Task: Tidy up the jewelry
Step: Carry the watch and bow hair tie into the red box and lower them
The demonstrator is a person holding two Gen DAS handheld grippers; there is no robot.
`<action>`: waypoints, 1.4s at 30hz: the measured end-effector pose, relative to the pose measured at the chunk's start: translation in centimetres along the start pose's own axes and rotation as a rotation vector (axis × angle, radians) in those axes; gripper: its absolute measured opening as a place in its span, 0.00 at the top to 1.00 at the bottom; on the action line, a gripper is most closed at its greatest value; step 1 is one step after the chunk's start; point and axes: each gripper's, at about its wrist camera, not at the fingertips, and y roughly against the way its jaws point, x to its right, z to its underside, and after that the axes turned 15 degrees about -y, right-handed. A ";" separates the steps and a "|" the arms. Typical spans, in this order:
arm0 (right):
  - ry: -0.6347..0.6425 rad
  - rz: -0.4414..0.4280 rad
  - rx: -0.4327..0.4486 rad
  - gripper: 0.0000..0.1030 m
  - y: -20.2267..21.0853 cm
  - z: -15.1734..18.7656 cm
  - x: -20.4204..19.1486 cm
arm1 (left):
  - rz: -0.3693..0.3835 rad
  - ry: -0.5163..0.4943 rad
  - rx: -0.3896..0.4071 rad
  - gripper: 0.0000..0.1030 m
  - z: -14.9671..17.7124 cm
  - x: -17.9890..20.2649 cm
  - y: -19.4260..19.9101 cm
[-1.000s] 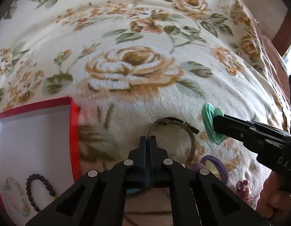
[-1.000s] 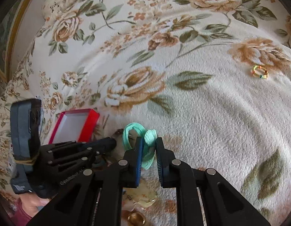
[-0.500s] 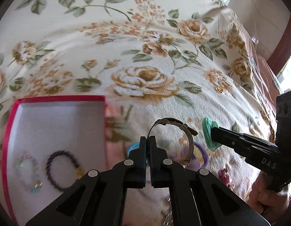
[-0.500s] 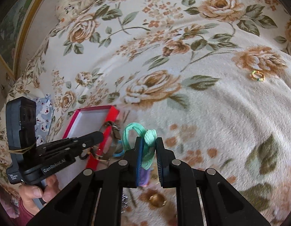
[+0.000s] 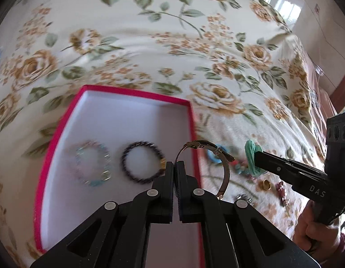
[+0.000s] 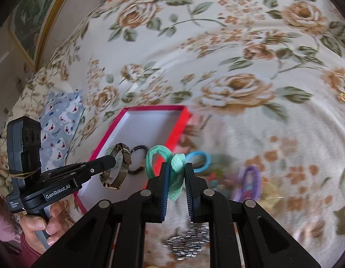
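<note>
My left gripper [image 5: 175,164] is shut on a thin metal mesh bracelet [image 5: 226,169], held above the right edge of the red box [image 5: 60,125]; the bracelet also shows in the right wrist view [image 6: 121,167]. The box has a white floor and holds a dark bead bracelet [image 5: 142,162] and a pale crystal bracelet [image 5: 92,165]. My right gripper [image 6: 175,169] is shut on a teal fabric hair tie [image 6: 174,174], to the right of the box [image 6: 172,131]. It also shows in the left wrist view [image 5: 251,156].
A floral blanket [image 5: 172,44] covers the bed. Right of the box lie a blue hair tie [image 6: 200,159], a purple hair tie [image 6: 250,181], a gold ring [image 5: 265,184], and silver jewelry [image 6: 188,241]. A patterned pillow [image 6: 60,120] lies left of the box.
Both grippers have risen and shifted left with their loads. The left gripper with the mesh bracelet is now over the box's right edge, and more of the box shows.
</note>
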 end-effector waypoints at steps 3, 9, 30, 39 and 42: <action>0.033 -0.007 -0.018 0.87 -0.8 0.6 -1.5 | -0.022 0.014 -0.002 0.99 1.1 -1.0 1.0; 0.101 -0.006 -0.059 0.87 -2.9 1.9 -4.4 | -0.075 0.058 -0.013 0.99 3.1 -3.4 2.5; 0.330 0.157 -0.135 0.86 -10.9 4.9 -9.3 | -0.202 0.112 -0.103 0.98 3.9 -7.9 -1.1; 0.294 0.128 -0.151 0.82 -11.5 4.8 -8.8 | -0.214 0.095 -0.102 0.98 3.9 -7.9 -1.5; 0.277 0.113 -0.153 0.79 -11.3 4.7 -8.7 | -0.210 0.102 -0.102 0.96 3.9 -8.0 -1.4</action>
